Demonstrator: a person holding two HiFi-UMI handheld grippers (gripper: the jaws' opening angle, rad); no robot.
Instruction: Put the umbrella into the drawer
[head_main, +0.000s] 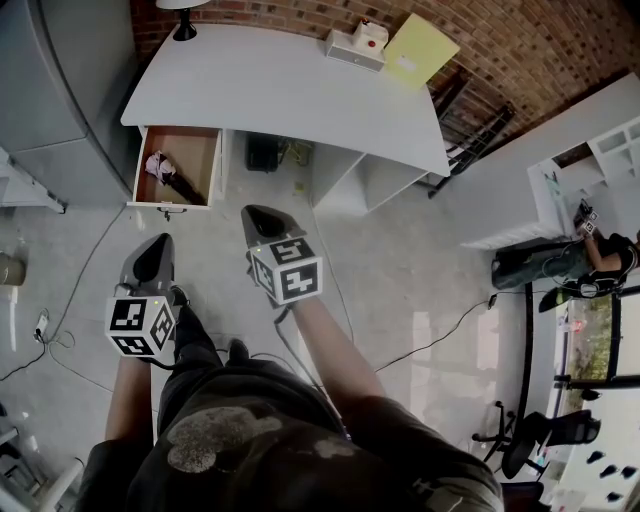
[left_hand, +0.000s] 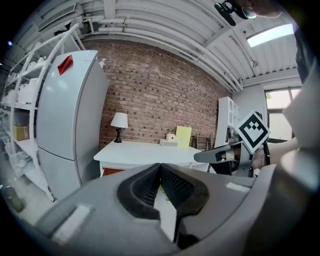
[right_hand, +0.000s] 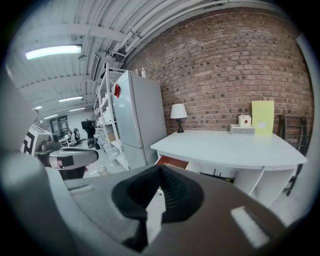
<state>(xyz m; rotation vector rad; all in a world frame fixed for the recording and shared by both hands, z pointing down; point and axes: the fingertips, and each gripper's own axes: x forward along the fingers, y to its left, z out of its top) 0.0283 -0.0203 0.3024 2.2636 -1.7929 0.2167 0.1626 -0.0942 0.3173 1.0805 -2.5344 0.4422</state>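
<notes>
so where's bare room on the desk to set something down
Nearly all of the white desk is bare, from the lamp at its back left corner to the white box and yellow board at the back right. The crowded spot is the open drawer, where the umbrella lies diagonally.

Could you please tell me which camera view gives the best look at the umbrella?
The head view: it looks down into the open drawer, where the folded umbrella lies. Both gripper views catch only a sliver of the drawer from the side; the umbrella itself is hidden.
</notes>
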